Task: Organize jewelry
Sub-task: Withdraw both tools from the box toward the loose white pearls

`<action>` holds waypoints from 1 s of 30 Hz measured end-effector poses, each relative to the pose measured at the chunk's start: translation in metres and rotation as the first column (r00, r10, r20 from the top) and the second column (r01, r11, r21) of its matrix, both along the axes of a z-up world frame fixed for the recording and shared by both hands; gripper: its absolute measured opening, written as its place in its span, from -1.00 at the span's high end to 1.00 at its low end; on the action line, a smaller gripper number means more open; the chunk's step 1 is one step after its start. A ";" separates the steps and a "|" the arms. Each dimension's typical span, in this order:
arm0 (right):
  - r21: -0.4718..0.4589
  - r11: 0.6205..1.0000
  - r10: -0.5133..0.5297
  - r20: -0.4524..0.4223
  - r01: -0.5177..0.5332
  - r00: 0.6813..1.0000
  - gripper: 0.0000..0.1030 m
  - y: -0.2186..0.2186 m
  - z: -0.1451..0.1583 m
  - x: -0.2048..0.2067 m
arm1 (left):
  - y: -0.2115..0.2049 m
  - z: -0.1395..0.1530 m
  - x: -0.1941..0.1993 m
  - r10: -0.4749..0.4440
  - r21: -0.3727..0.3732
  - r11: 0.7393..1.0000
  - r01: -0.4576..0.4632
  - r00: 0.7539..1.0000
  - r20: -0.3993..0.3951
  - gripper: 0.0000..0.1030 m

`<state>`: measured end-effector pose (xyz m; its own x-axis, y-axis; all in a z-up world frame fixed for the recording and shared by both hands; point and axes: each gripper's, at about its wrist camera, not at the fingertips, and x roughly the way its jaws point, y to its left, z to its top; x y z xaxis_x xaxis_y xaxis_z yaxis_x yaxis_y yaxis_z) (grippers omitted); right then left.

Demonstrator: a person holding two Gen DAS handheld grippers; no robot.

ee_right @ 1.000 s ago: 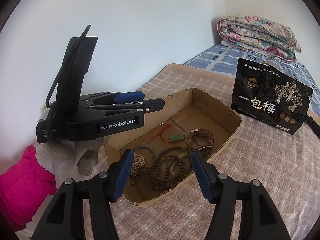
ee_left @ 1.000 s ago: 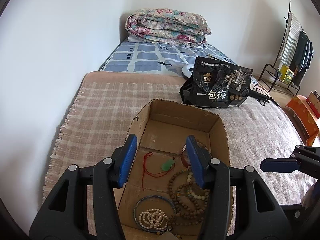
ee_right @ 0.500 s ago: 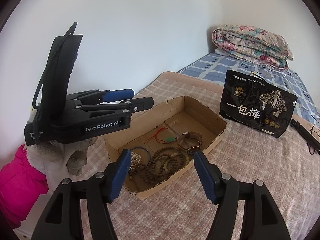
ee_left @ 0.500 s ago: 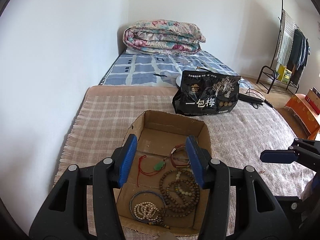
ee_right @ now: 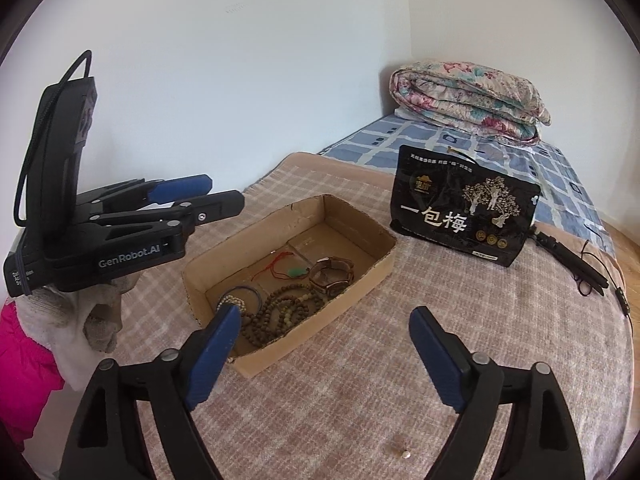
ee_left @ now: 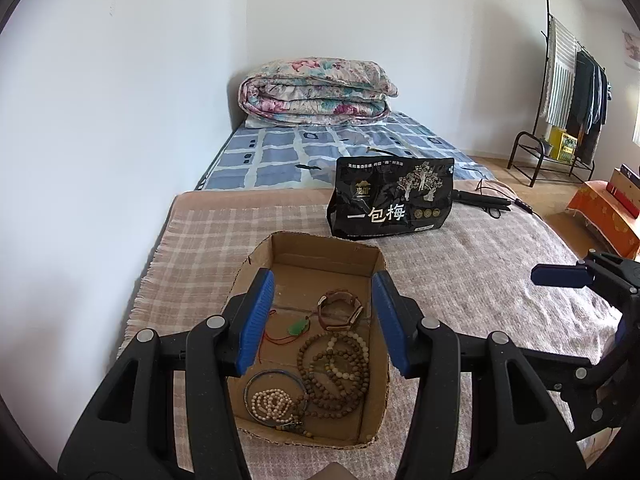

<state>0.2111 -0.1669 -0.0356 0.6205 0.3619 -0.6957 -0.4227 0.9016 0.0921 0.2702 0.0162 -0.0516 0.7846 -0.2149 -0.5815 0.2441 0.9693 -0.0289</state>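
A shallow cardboard box lies on the plaid blanket. Inside are a green pendant on red cord, a brown leather bracelet, dark wooden bead strands, a pale bead bracelet and a blue bangle. My left gripper is open and empty above the near part of the box; it also shows in the right wrist view. My right gripper is open and empty, to the right of the box.
A black snack bag stands behind the box. A folded floral quilt lies at the bed's head. A black tool with cable lies at the right. A small pale bead rests on the blanket. A clothes rack stands far right.
Both grippers have pulled back and risen from the box, so the box looks smaller and farther. The right gripper's jaws have opened wider. The jewelry has not moved.
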 end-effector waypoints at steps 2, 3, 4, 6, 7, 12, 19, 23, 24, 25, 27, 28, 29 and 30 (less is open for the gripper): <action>-0.011 1.000 -0.025 0.013 0.025 1.000 -0.95 -0.007 0.001 -0.002 | -0.004 0.002 -0.006 -0.004 -0.001 1.000 0.004 1.000 0.006 -0.01; -0.016 0.999 -0.035 0.019 0.035 0.999 -0.96 -0.011 0.001 -0.003 | -0.005 0.002 -0.009 -0.006 -0.004 1.000 0.006 1.000 0.006 -0.01; -0.021 0.999 -0.044 0.025 0.044 0.999 -1.00 -0.015 0.001 -0.004 | -0.006 0.002 -0.012 -0.010 -0.005 1.000 0.010 1.000 0.007 -0.01; -0.042 0.997 -0.067 0.040 0.068 0.997 -1.00 -0.023 0.001 -0.006 | -0.009 0.004 -0.017 -0.018 -0.006 1.000 0.018 1.000 0.012 -0.01; -0.057 0.995 -0.081 0.045 0.084 0.996 -1.00 -0.027 0.000 -0.006 | -0.011 0.004 -0.019 -0.022 -0.006 1.000 0.022 1.000 0.012 -0.01; -0.104 0.984 -0.137 0.050 0.142 0.989 -1.00 -0.053 -0.003 -0.009 | -0.016 0.002 -0.035 -0.050 -0.019 0.999 0.050 0.999 0.012 -0.01; -0.170 0.964 -0.198 0.062 0.206 0.978 -1.00 -0.097 -0.009 -0.022 | -0.037 -0.013 -0.054 -0.120 -0.032 0.992 0.120 0.993 -0.009 -0.01; -0.184 0.948 -0.251 0.064 0.258 0.966 -1.00 -0.130 -0.016 -0.025 | -0.055 -0.028 -0.059 -0.173 -0.042 0.984 0.171 0.984 -0.045 -0.01; -0.184 0.944 -0.266 0.064 0.274 0.962 -1.00 -0.138 -0.018 -0.025 | -0.061 -0.032 -0.060 -0.188 -0.043 0.982 0.185 0.981 -0.056 -0.01; -0.182 0.941 -0.280 0.060 0.286 0.958 -1.00 -0.145 -0.020 -0.024 | -0.066 -0.036 -0.061 -0.202 -0.043 0.979 0.199 0.977 -0.064 -0.01; -0.166 0.938 -0.301 0.048 0.305 0.952 -1.00 -0.161 -0.025 -0.023 | -0.078 -0.043 -0.063 -0.230 -0.045 0.973 0.227 0.970 -0.082 -0.01; -0.157 0.938 -0.307 0.037 0.309 0.951 -0.99 -0.169 -0.028 -0.022 | -0.083 -0.047 -0.064 -0.243 -0.045 0.970 0.240 0.966 -0.090 -0.01; -0.149 0.939 -0.310 0.030 0.311 0.950 -0.99 -0.174 -0.031 -0.022 | -0.090 -0.051 -0.066 -0.258 -0.042 0.966 0.256 0.961 -0.097 -0.01; -0.139 0.940 -0.311 0.020 0.311 0.950 -0.98 -0.180 -0.034 -0.022 | -0.095 -0.055 -0.067 -0.269 -0.040 0.963 0.266 0.958 -0.102 -0.01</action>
<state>0.1891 -0.3473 -0.0699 0.6848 0.0511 -0.7269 -0.1191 0.9920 -0.0426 0.2035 -0.0793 -0.1063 0.6307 -0.4245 -0.6496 0.4887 0.8675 -0.0924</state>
